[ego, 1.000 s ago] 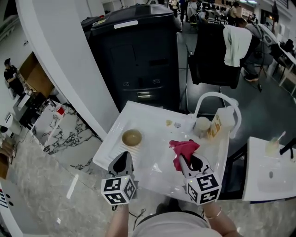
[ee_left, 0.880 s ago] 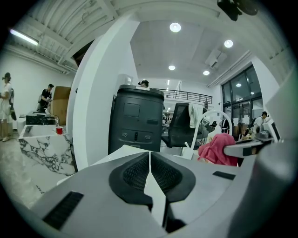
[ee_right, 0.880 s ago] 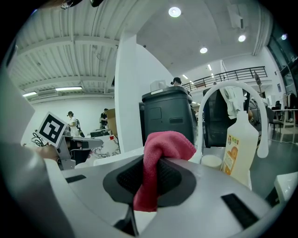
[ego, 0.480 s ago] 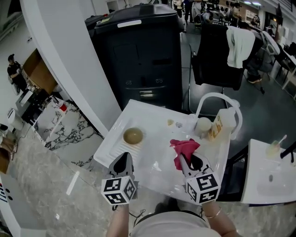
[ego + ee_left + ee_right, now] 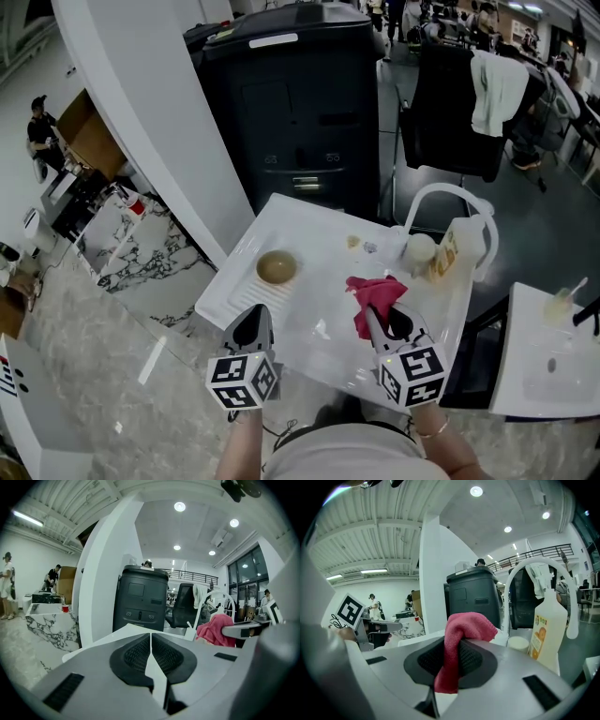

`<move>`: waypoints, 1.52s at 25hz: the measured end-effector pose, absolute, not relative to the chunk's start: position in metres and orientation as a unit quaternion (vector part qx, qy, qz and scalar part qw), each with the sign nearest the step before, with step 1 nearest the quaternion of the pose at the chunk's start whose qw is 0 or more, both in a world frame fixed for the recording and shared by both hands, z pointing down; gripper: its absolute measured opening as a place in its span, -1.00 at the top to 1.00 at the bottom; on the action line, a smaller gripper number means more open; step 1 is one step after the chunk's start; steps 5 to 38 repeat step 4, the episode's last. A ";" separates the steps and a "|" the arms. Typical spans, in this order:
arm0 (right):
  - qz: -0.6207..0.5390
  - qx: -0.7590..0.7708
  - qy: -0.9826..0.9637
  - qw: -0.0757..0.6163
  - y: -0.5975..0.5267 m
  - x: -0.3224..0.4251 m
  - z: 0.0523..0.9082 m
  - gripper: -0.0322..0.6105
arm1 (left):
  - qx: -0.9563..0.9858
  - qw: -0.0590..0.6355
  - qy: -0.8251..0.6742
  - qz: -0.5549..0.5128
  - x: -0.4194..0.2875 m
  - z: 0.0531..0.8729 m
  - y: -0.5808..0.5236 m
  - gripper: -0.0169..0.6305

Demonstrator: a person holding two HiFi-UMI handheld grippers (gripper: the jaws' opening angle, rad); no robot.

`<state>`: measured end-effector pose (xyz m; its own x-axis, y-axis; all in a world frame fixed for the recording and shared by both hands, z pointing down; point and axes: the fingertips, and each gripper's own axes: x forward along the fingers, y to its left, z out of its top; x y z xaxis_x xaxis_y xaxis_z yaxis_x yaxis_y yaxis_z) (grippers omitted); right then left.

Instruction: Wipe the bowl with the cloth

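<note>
The cloth [image 5: 377, 292] is crimson, the bowl [image 5: 277, 267] tan, the counter [image 5: 319, 236] white. The left gripper [image 5: 255, 317] and right gripper [image 5: 371, 317] are grey with black-and-white square markers. The bottle [image 5: 457, 246] is cream with an orange label.

Bottle [image 5: 448, 251]: stood upright near the far right corner of the counter [image 5: 309, 314].
Black cabinet [image 5: 295, 103]: stood beyond the counter.
White towel [image 5: 499, 92]: hung over a dark chair [image 5: 448, 122].

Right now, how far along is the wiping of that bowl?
Done: the red cloth is picked up, clamped in the right gripper. In hand: it is held over the white table, apart from the bowl. Left: the wiping itself; the bowl sits untouched ahead of the left gripper, which is shut and empty.
</note>
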<state>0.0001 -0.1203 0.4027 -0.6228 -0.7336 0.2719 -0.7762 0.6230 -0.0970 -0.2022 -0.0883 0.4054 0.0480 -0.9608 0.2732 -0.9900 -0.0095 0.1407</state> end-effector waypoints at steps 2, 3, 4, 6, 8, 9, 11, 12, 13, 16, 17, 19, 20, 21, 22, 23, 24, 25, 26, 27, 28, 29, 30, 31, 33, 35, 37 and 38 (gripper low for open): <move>0.103 0.420 -0.896 0.103 -0.118 -0.001 0.402 0.70 | 0.707 0.150 -0.689 0.048 -0.202 0.406 -0.086 0.86; 0.103 0.418 -0.896 0.103 -0.117 -0.001 0.402 0.70 | 0.707 0.151 -0.689 0.048 -0.201 0.406 -0.085 0.86; 0.103 0.417 -0.897 0.103 -0.116 -0.001 0.402 0.70 | 0.707 0.153 -0.689 0.048 -0.201 0.407 -0.083 0.86; 0.103 0.417 -0.897 0.103 -0.116 -0.001 0.402 0.70 | 0.707 0.153 -0.689 0.048 -0.201 0.407 -0.083 0.86; 0.103 0.417 -0.897 0.103 -0.116 -0.001 0.402 0.70 | 0.707 0.153 -0.689 0.048 -0.201 0.407 -0.083 0.86; 0.103 0.417 -0.897 0.103 -0.116 -0.001 0.402 0.70 | 0.707 0.153 -0.689 0.048 -0.201 0.407 -0.083 0.86; 0.103 0.417 -0.897 0.103 -0.116 -0.001 0.402 0.70 | 0.707 0.153 -0.689 0.048 -0.201 0.407 -0.083 0.86; 0.103 0.417 -0.897 0.103 -0.116 -0.001 0.402 0.70 | 0.707 0.153 -0.689 0.048 -0.201 0.407 -0.083 0.86; 0.103 0.417 -0.897 0.103 -0.116 -0.001 0.402 0.70 | 0.707 0.153 -0.689 0.048 -0.201 0.407 -0.083 0.86; 0.103 0.417 -0.897 0.103 -0.116 -0.001 0.402 0.70 | 0.707 0.153 -0.689 0.048 -0.201 0.407 -0.083 0.86; 0.103 0.417 -0.897 0.103 -0.116 -0.001 0.402 0.70 | 0.707 0.153 -0.689 0.048 -0.201 0.407 -0.083 0.86; 0.103 0.417 -0.897 0.103 -0.116 -0.001 0.402 0.70 | 0.707 0.153 -0.689 0.048 -0.201 0.407 -0.083 0.86; 0.103 0.417 -0.897 0.103 -0.116 -0.001 0.402 0.70 | 0.707 0.153 -0.689 0.048 -0.201 0.407 -0.083 0.86; 0.103 0.417 -0.897 0.103 -0.116 -0.001 0.402 0.70 | 0.707 0.153 -0.689 0.048 -0.201 0.407 -0.083 0.86; 0.103 0.417 -0.897 0.103 -0.116 -0.001 0.402 0.70 | 0.707 0.153 -0.689 0.048 -0.201 0.407 -0.083 0.86; 0.103 0.417 -0.897 0.103 -0.116 -0.001 0.402 0.70 | 0.707 0.153 -0.689 0.048 -0.201 0.407 -0.083 0.86; 0.103 0.417 -0.897 0.103 -0.116 -0.001 0.402 0.70 | 0.707 0.153 -0.689 0.048 -0.201 0.407 -0.083 0.86; 0.103 0.417 -0.897 0.103 -0.116 -0.001 0.402 0.70 | 0.707 0.153 -0.689 0.048 -0.201 0.407 -0.083 0.86; 0.103 0.417 -0.897 0.103 -0.116 -0.001 0.402 0.70 | 0.707 0.153 -0.689 0.048 -0.201 0.407 -0.083 0.86; 0.103 0.417 -0.897 0.103 -0.116 -0.001 0.402 0.70 | 0.707 0.153 -0.689 0.048 -0.201 0.407 -0.083 0.86; 0.103 0.417 -0.897 0.103 -0.116 -0.001 0.402 0.70 | 0.707 0.153 -0.689 0.048 -0.201 0.407 -0.083 0.86; 0.103 0.417 -0.897 0.103 -0.116 -0.001 0.402 0.70 | 0.707 0.153 -0.689 0.048 -0.201 0.407 -0.083 0.86; 0.103 0.417 -0.897 0.103 -0.116 -0.001 0.402 0.70 | 0.707 0.153 -0.689 0.048 -0.201 0.407 -0.083 0.86; 0.103 0.417 -0.897 0.103 -0.116 -0.001 0.402 0.70 | 0.707 0.153 -0.689 0.048 -0.201 0.407 -0.083 0.86; 0.103 0.417 -0.897 0.103 -0.116 -0.001 0.402 0.70 | 0.707 0.153 -0.689 0.048 -0.201 0.407 -0.083 0.86; 0.103 0.417 -0.897 0.103 -0.116 -0.001 0.402 0.70 | 0.707 0.153 -0.689 0.048 -0.201 0.407 -0.083 0.86; 0.103 0.417 -0.897 0.103 -0.116 -0.001 0.402 0.70 | 0.707 0.153 -0.689 0.048 -0.201 0.407 -0.083 0.86; 0.103 0.417 -0.897 0.103 -0.116 -0.001 0.402 0.70 | 0.707 0.153 -0.689 0.048 -0.201 0.407 -0.083 0.86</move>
